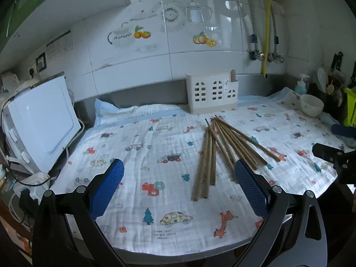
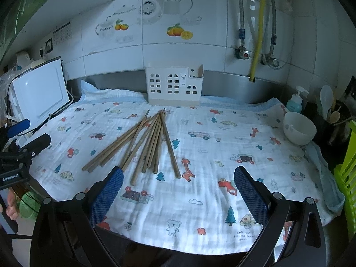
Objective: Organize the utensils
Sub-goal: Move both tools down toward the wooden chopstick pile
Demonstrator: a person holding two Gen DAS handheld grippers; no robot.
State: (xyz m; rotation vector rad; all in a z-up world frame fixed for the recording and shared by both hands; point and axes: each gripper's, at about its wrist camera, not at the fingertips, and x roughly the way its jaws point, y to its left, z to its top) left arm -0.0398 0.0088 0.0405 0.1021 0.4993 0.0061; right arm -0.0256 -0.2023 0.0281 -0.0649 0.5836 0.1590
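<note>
Several wooden chopsticks [image 1: 219, 149] [image 2: 144, 143] lie fanned in a loose pile on a printed white cloth [image 1: 138, 155] [image 2: 211, 155]. A white slotted utensil holder [image 1: 211, 93] [image 2: 174, 86] stands behind them against the backsplash, with one wooden piece sticking up from its right compartment. My left gripper [image 1: 179, 180] hovers open near the front of the cloth, its right blue pad close to the near ends of the chopsticks. My right gripper [image 2: 178, 187] is open too, with its left blue pad beside the pile's near ends. Neither holds anything.
A white appliance [image 1: 42, 122] [image 2: 37, 93] with cables sits at the left. A white bowl [image 1: 311, 105] [image 2: 299, 128], a soap bottle [image 2: 294, 101], a dark pot of spoons [image 2: 331, 113] and a green rack [image 2: 348, 171] crowd the right. Pipes and valves hang on the tiled wall.
</note>
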